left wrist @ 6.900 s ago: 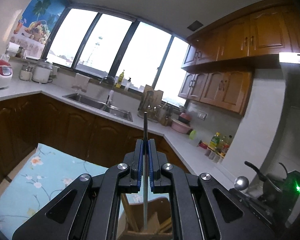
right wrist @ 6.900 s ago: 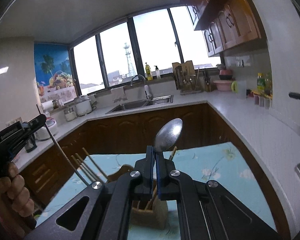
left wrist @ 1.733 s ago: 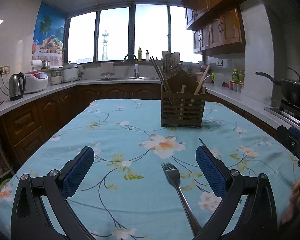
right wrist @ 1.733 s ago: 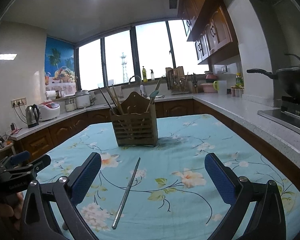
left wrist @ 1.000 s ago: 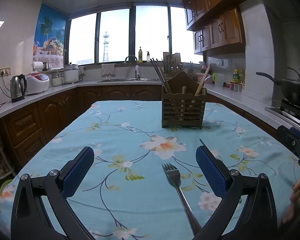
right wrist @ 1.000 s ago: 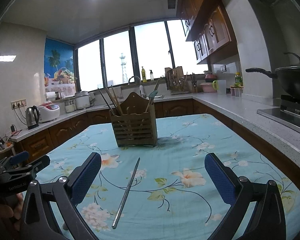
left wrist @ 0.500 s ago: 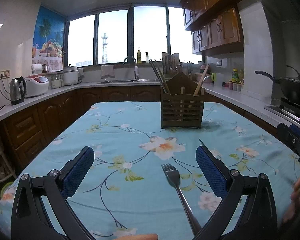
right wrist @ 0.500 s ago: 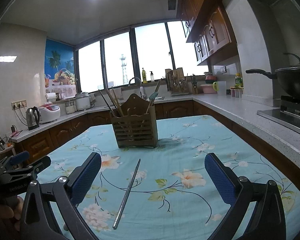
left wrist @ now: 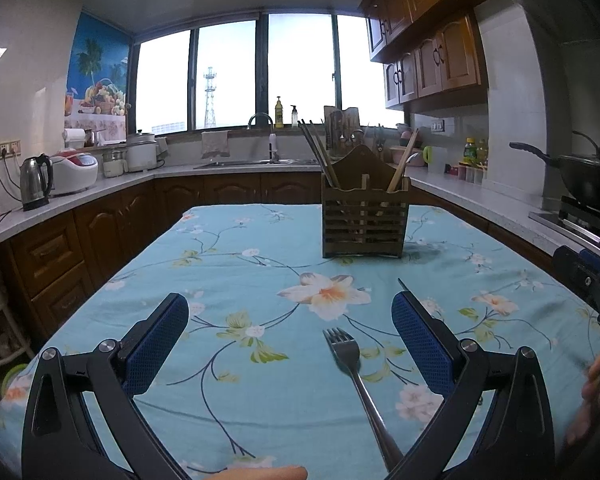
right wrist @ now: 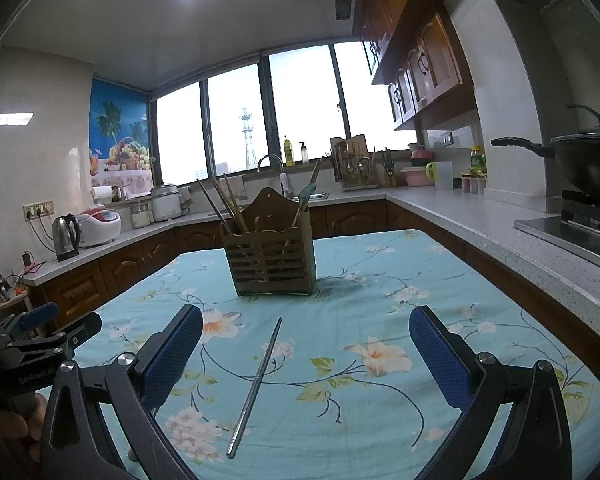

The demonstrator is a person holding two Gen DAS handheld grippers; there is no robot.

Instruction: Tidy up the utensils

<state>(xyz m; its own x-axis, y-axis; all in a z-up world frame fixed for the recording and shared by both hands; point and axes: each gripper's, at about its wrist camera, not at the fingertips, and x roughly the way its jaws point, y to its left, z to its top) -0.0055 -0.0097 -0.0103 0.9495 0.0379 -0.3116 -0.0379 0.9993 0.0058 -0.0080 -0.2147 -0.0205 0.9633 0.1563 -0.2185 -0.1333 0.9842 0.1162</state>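
A wooden slatted utensil holder (left wrist: 365, 220) stands on the floral blue tablecloth (left wrist: 240, 280), with chopsticks and a spoon in it; it also shows in the right wrist view (right wrist: 271, 260). A metal fork (left wrist: 356, 376) lies on the cloth between the open fingers of my left gripper (left wrist: 288, 336), tines pointing away. A metal chopstick (right wrist: 256, 384) lies on the cloth between the open fingers of my right gripper (right wrist: 306, 344). Both grippers are empty and hover low over the near table edge.
Kitchen counters (left wrist: 100, 188) run around the table, with a kettle (left wrist: 34, 182) and rice cooker on the left. A wok (right wrist: 580, 160) sits on the stove at right. My left gripper shows at the left edge of the right wrist view (right wrist: 40, 332).
Almost nothing has moved in the last second. Several seconds ago both grippers were shut on utensils above the holder; now they are open and low over the table.
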